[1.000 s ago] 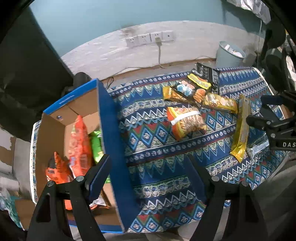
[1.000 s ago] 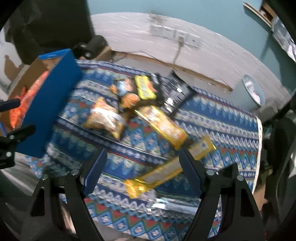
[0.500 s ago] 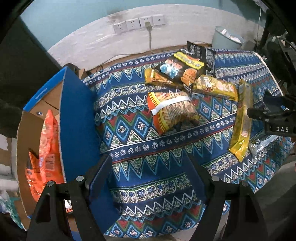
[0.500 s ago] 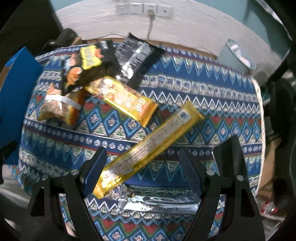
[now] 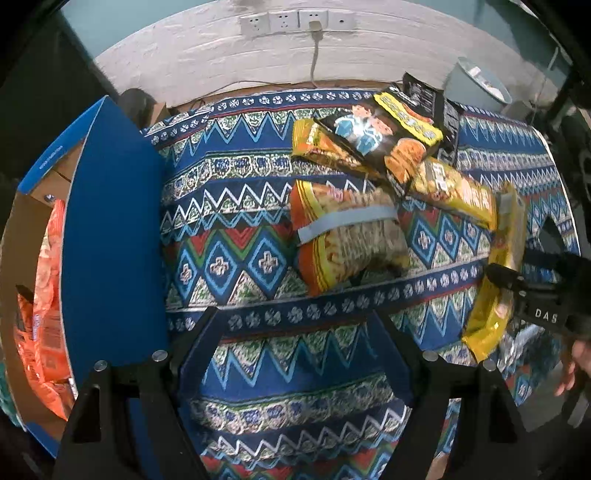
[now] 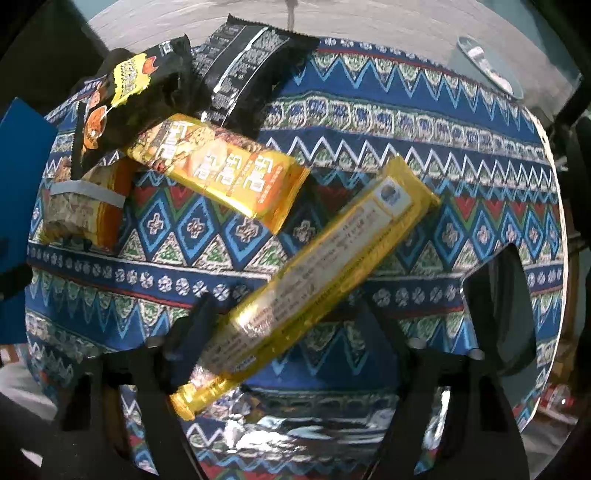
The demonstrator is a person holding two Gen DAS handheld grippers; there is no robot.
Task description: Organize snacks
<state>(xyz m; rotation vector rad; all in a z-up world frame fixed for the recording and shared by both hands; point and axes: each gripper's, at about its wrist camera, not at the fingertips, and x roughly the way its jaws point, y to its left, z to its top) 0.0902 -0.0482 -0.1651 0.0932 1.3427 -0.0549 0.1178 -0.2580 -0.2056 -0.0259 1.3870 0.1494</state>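
A long gold snack pack lies slantwise on the patterned tablecloth. My right gripper is open, its fingers on either side of the pack's lower part. In the left wrist view the same pack lies at the right, under the right gripper. My left gripper is open and empty above the cloth, short of an orange peanut bag. A blue cardboard box at the left holds orange packets.
More snacks lie behind: a yellow-orange bar pack, a black cartoon bag and a black pack. A silver wrapper lies at the table's near edge. A grey bin stands by the wall with sockets.
Both grippers have moved in toward the table. The right gripper has come down over the long gold pack. The left view has swung from the box toward the peanut bag.
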